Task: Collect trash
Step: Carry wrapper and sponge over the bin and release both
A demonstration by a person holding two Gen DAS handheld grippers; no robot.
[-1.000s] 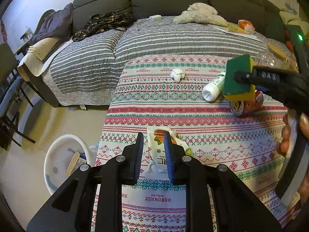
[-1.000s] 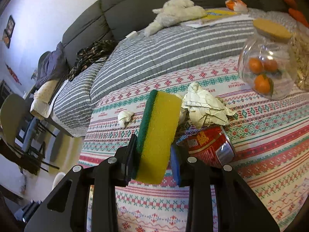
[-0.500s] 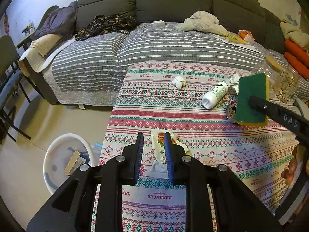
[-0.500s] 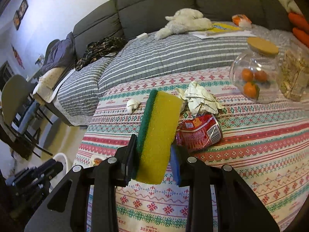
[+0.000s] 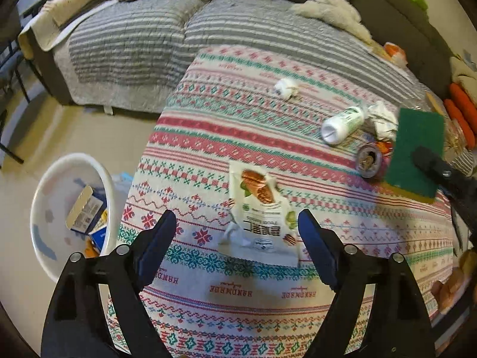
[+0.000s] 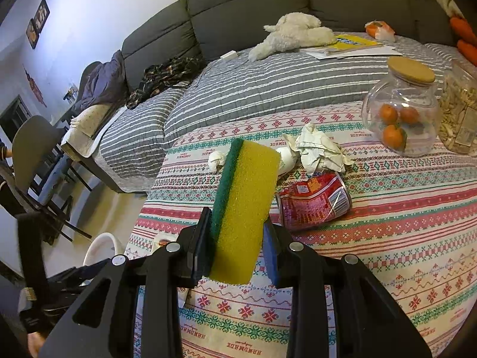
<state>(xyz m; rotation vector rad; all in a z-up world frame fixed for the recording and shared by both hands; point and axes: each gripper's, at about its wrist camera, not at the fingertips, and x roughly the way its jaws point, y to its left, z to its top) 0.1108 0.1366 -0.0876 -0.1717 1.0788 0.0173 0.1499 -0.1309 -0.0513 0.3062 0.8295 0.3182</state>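
Note:
A flat white snack wrapper [image 5: 261, 211] lies on the patterned tablecloth [image 5: 268, 137]. My left gripper [image 5: 235, 229] hovers just above it, jaws opening wide, the wrapper's near end between the fingers, pads not touching it. My right gripper [image 6: 237, 238] is shut on a yellow-and-green sponge [image 6: 246, 205], which also shows in the left wrist view, sponge [image 5: 417, 152]. Beyond lie a crushed red can [image 6: 314, 204], a crumpled paper [image 6: 320, 150], a white bottle [image 5: 342, 123] and a small white wad [image 5: 284, 88]. A white bin [image 5: 70, 214] with trash stands on the floor left of the table.
A glass jar of oranges [image 6: 401, 110] and a jar of snacks [image 6: 460, 116] stand at the table's far right. A grey sofa [image 6: 268, 83] with a plush toy [image 6: 293, 34] runs behind. Dark chairs [image 6: 35, 161] stand at the left.
My left gripper went from shut to wide open and dropped closer over the wrapper, tilting downward. The right gripper holds the sponge as before and has barely shifted.

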